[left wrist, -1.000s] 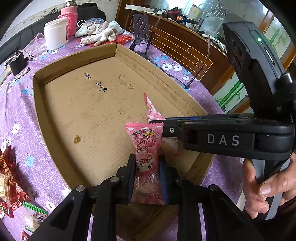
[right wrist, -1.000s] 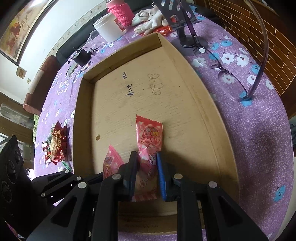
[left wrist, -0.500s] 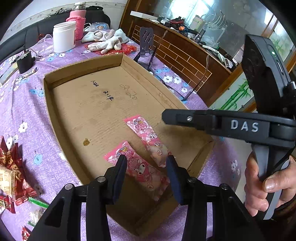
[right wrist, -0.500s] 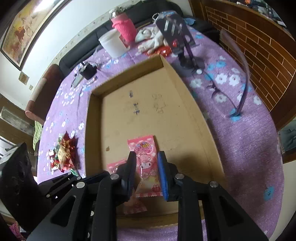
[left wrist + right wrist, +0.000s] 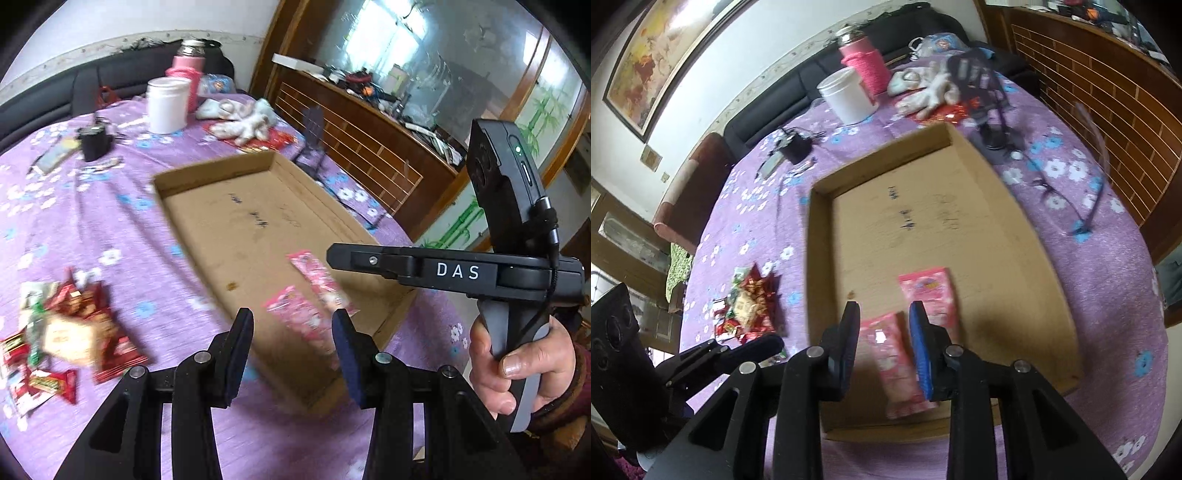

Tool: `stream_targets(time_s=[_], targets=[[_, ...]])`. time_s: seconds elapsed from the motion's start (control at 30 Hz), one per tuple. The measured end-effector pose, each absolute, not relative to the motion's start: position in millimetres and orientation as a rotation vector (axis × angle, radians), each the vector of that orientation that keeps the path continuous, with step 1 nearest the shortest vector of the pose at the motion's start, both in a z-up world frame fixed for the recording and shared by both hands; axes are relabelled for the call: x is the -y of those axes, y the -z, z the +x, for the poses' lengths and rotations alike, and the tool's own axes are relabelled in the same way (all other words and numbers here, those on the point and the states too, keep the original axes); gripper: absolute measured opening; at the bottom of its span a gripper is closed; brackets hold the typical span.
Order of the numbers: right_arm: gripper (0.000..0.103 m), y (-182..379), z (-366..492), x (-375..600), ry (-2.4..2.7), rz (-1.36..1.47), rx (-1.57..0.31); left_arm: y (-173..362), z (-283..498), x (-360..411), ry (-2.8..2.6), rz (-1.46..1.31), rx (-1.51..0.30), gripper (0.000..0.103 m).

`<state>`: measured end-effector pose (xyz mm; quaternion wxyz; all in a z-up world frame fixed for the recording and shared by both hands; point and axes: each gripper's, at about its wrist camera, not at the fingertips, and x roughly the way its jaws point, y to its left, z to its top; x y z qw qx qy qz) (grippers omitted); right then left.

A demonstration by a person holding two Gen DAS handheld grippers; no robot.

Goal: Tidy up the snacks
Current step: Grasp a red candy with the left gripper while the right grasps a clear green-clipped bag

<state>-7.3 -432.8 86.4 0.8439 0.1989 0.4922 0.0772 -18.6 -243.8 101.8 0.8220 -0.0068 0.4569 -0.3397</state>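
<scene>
Two pink snack packets lie side by side in the near end of a shallow cardboard tray [image 5: 207, 177] [image 5: 820, 225]: one [image 5: 301, 321] [image 5: 897, 354] nearer, the other [image 5: 319, 282] [image 5: 931, 291] beside it. My left gripper [image 5: 291, 332] is open and empty, held above the tray's near left corner. My right gripper [image 5: 882, 332] is open and empty above the nearer packet; its body [image 5: 436, 269] shows at the right of the left wrist view. A pile of red and mixed snack packets [image 5: 62, 325] [image 5: 750, 302] lies on the purple cloth left of the tray.
A white jar [image 5: 166, 105] [image 5: 847, 96], a pink flask [image 5: 864, 62], white gloves [image 5: 240, 122] [image 5: 931, 92], a black charger [image 5: 94, 142] and a phone stand [image 5: 990, 110] sit beyond the tray. A wooden cabinet [image 5: 369, 122] runs along the table's right side.
Both grippers let go of their pink packets, which now lie in the tray. Both have opened wide and risen back from the tray; the left one swung left toward the snack pile.
</scene>
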Motion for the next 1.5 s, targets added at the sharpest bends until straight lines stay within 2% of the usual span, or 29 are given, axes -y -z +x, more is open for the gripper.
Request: stream_targets(time_s=[0.23,0.4,0.43,0.47,0.53,0.7,0.73,0.8,0.87,0.9,1.03,1.5], targets=[[0.029,-90.7,-2.1,374.9,-0.288,0.370,-1.060,-104.5,-24.3,162.8,0.627,-0.063,-0.957,0.046],[0.031,-86.8,-3.0,330.8,-0.378,0.318,-1.093,-82.9,-36.4,110.1,0.550,-0.019,-0.991,0.047],[0.034,-84.9,-4.9,321.9,-0.392,0.300,-1.104,-78.0,-38.7,105.7,0.544,-0.001,-0.996,0.049],[0.035,-82.7,-5.8,315.8,-0.401,0.286,-1.114,-73.6,-40.5,103.2,0.537,0.020,-1.001,0.058],[0.035,-79.1,-7.4,304.7,-0.417,0.269,-1.132,-61.6,-46.2,98.3,0.515,0.082,-1.003,0.066],[0.035,-73.4,-10.0,289.9,-0.421,0.240,-1.163,-39.9,-48.1,99.2,0.537,0.132,-1.020,0.066],[0.035,-71.9,-10.3,288.1,-0.417,0.237,-1.169,-36.9,-47.1,102.3,0.529,0.149,-1.017,0.065],[0.035,-68.7,-11.4,285.4,-0.416,0.238,-1.180,-31.4,-45.7,105.8,0.531,0.166,-1.022,0.051],[0.036,-65.9,-12.3,281.0,-0.417,0.230,-1.189,-23.1,-42.9,110.0,0.520,0.194,-1.031,0.032],[0.037,-64.5,-12.7,279.0,-0.418,0.228,-1.192,-20.3,-42.2,111.2,0.514,0.208,-1.035,0.027],[0.048,-58.0,-13.3,269.1,-0.414,0.214,-1.203,-19.6,-42.4,108.7,0.514,0.213,-1.009,0.023],[0.048,-19.7,10.1,242.1,-0.289,0.264,-1.309,-34.7,-38.6,61.2,0.501,0.104,-0.992,0.022]])
